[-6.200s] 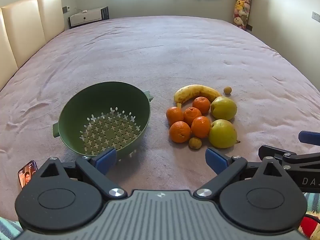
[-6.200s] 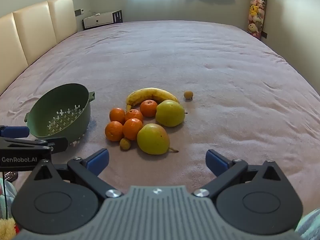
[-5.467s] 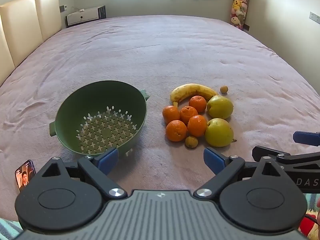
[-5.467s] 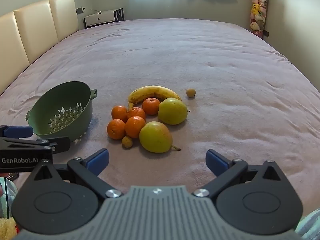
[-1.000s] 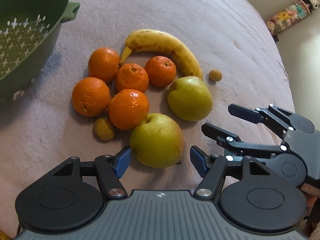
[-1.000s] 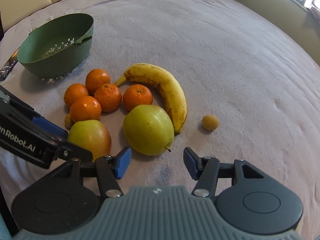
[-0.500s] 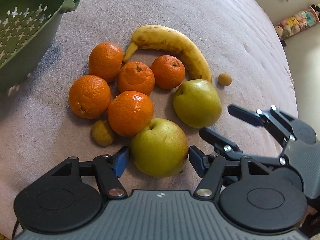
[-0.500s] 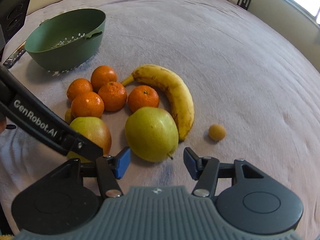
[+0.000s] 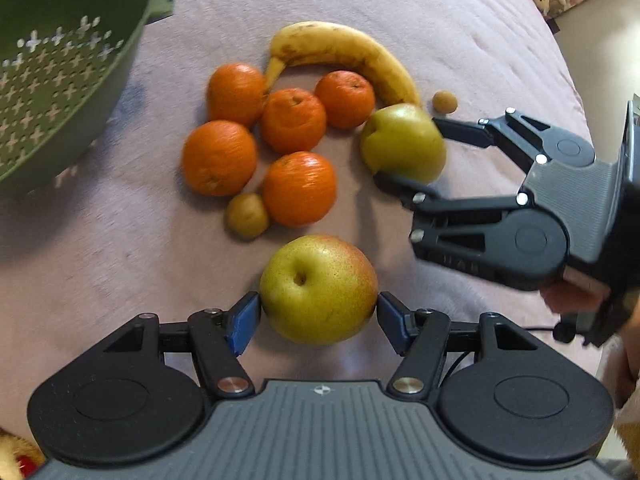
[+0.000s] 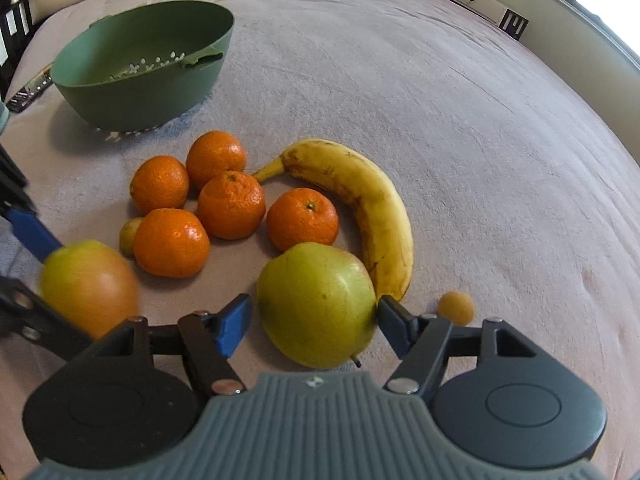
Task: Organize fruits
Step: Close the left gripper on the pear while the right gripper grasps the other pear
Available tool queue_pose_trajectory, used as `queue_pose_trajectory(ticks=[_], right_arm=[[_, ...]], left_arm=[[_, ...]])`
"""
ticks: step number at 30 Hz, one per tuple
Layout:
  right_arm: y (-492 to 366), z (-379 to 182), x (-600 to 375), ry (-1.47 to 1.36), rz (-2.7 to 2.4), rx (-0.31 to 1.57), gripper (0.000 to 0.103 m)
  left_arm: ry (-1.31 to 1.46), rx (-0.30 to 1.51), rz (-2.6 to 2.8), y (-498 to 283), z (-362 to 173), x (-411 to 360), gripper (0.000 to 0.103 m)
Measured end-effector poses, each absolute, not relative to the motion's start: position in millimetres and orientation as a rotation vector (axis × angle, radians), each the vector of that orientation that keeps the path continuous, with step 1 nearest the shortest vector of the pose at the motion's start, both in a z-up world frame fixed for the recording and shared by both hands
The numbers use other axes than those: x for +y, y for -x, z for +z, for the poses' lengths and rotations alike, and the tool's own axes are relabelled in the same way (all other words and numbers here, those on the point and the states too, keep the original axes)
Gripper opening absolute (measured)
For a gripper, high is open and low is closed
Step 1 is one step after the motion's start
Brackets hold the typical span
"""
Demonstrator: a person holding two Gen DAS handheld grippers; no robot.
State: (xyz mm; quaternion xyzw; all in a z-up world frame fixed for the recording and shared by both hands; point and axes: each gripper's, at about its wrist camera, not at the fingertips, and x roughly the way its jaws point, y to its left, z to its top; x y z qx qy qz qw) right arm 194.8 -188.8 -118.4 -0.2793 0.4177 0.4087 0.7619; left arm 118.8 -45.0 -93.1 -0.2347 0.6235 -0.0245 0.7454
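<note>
My left gripper (image 9: 318,320) is shut on a yellow pear with a red blush (image 9: 318,288), both blue pads against its sides. It is held a little apart from the several oranges (image 9: 298,188). My right gripper (image 10: 314,326) straddles a green pear (image 10: 316,304) on the bed. Its jaws are opening: the right pad touches the pear, and the left pad stands just off it. A banana (image 10: 368,196) curves behind the oranges. The green colander (image 10: 140,92) stands far left. The right wrist view shows the blushed pear (image 10: 88,284) at its left edge.
Two small brown fruits lie on the pink bedspread, one by the banana's tip (image 10: 456,307) and one beside the oranges (image 9: 247,220). A phone (image 10: 28,92) lies left of the colander. A hand (image 9: 572,300) holds the right gripper (image 9: 412,152).
The left jaws closed on the blushed pear and drew it away from the oranges. The right gripper came down around the green pear and its jaws widened.
</note>
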Motion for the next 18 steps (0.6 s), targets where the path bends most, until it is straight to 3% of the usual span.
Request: queue_pose_trajectory(ticks=[18], right_arm=[[-201,-132,-180,0.597,0.812,0.956,0.067]], left_arm=[[0.56,1.231,0.019,-107,-106,-35,0.076]])
